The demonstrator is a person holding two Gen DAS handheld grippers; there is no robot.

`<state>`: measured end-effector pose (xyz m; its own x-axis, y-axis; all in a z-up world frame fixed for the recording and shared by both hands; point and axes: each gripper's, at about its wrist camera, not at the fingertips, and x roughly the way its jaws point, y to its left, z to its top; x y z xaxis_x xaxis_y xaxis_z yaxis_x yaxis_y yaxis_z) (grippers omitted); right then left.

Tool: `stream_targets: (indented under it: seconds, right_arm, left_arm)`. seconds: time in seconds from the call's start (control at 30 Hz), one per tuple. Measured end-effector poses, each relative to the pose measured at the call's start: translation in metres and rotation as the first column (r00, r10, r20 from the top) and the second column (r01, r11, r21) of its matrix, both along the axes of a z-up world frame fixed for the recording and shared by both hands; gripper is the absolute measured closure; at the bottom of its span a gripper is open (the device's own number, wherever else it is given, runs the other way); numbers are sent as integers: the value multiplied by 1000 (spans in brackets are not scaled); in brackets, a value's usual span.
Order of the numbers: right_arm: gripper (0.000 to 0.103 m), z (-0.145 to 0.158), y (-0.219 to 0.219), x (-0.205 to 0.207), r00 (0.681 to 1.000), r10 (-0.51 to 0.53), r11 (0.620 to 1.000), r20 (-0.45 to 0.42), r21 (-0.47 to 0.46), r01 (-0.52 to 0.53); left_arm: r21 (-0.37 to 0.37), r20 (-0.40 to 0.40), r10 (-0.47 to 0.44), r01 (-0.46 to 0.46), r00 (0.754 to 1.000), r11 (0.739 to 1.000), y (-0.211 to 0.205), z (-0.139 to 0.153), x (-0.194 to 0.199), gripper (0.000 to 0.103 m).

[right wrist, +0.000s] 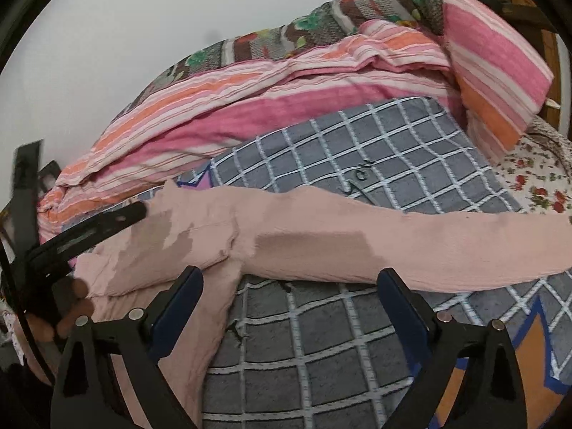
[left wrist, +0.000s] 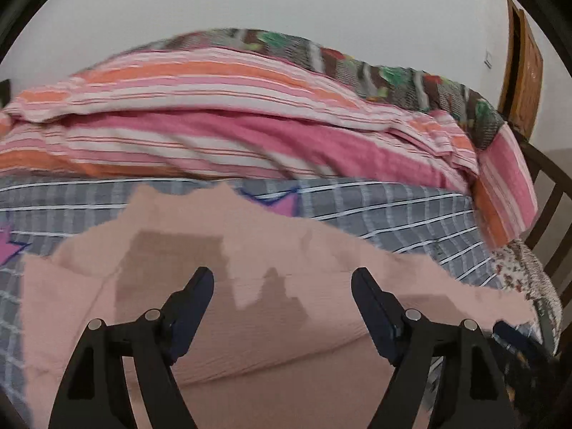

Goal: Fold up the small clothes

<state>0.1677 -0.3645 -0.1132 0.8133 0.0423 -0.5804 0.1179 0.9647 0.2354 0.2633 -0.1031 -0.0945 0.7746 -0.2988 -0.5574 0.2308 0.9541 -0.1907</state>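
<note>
A pale pink garment (left wrist: 271, 325) lies spread on a grey checked blanket (left wrist: 393, 211). My left gripper (left wrist: 282, 279) is open, its jaws wide apart just above the garment's middle, holding nothing. In the right wrist view the same garment (right wrist: 357, 246) lies as a long band across the blanket (right wrist: 321, 339), with one part running down at the left. My right gripper (right wrist: 289, 282) is open at the garment's near edge, empty. The left gripper (right wrist: 85, 232) shows at the far left of that view, over the garment's end.
A pink and orange striped duvet (left wrist: 228, 107) and a striped pillow (right wrist: 497, 68) are heaped behind the blanket. A floral sheet (right wrist: 536, 182) shows at the right. A dark wooden bed frame (left wrist: 550, 200) and a wooden door (left wrist: 525, 64) stand at the right, against a white wall.
</note>
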Motion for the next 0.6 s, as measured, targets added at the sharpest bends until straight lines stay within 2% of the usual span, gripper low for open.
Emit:
stream_targets:
  seconds: [0.07,0.23,0.37,0.43,0.6]
  right_arm:
    - [17,-2,8,5,1000,29,1000,-10,8,-29]
    - [48,-7,39,20,993,112,993,-42,-15,-113]
    - [55,-15,61,32,985,149,987,-82,-51,-154]
    - [58,-19,69,36,982,164,983,-93,-68,-170]
    - [59,-17,74,41,980,184,982,-76,-35,-187]
  left_arm:
    - [64,-2,89,-89,996,994,28,-3,-13,25]
    - [137,-43,214,-207,976,969,95,-25,-38,25]
    - [117,-74,255,-245,964,962,140,-43,-53,25]
    - [94,-99,246,-237,964,967,156,-49,-54,25]
    - [-21,-96,205,-208,974,978,177,-55,-58,25]
